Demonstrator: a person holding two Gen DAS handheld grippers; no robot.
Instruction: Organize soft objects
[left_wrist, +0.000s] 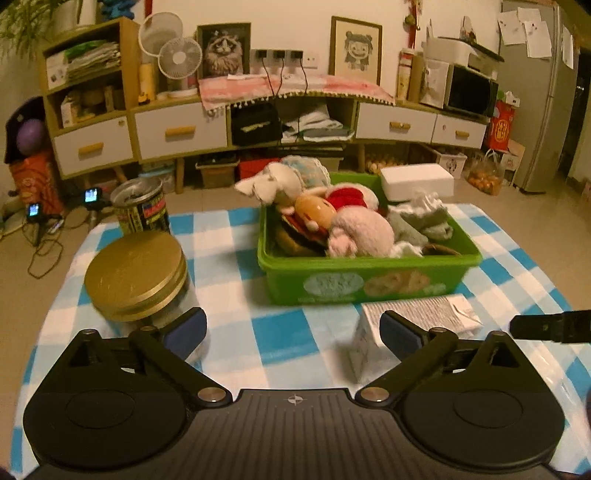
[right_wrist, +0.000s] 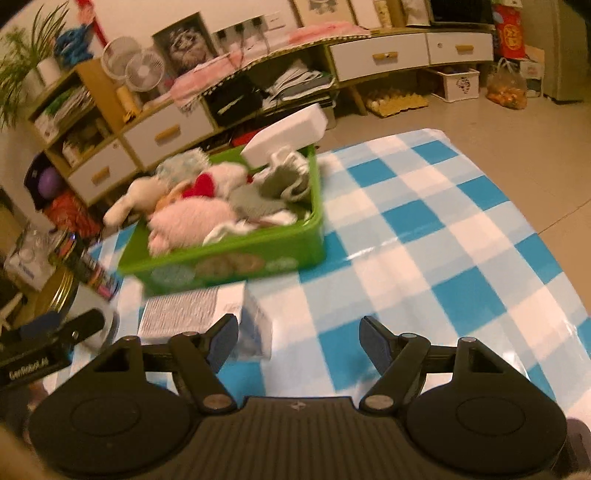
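A green bin (left_wrist: 369, 280) stands on the blue-and-white checked cloth (left_wrist: 280, 332), filled with soft toys: a pink plush (left_wrist: 364, 230), a white plush (left_wrist: 275, 184), a red-and-yellow doll (left_wrist: 325, 208) and grey socks (left_wrist: 424, 218). My left gripper (left_wrist: 291, 330) is open well short of the bin, nothing between its fingers. In the right wrist view the same bin (right_wrist: 236, 251) sits upper left with the pink plush (right_wrist: 192, 219). My right gripper (right_wrist: 299, 341) is open over bare cloth and holds nothing. Its tip (left_wrist: 546, 326) shows at the left view's right edge.
A gold-lidded jar (left_wrist: 136, 273) and a printed can (left_wrist: 140, 206) stand left of the bin. A white tissue pack (left_wrist: 417, 317) lies just in front of it. A white foam box (left_wrist: 417, 181) sits behind. Drawers and shelves line the far wall.
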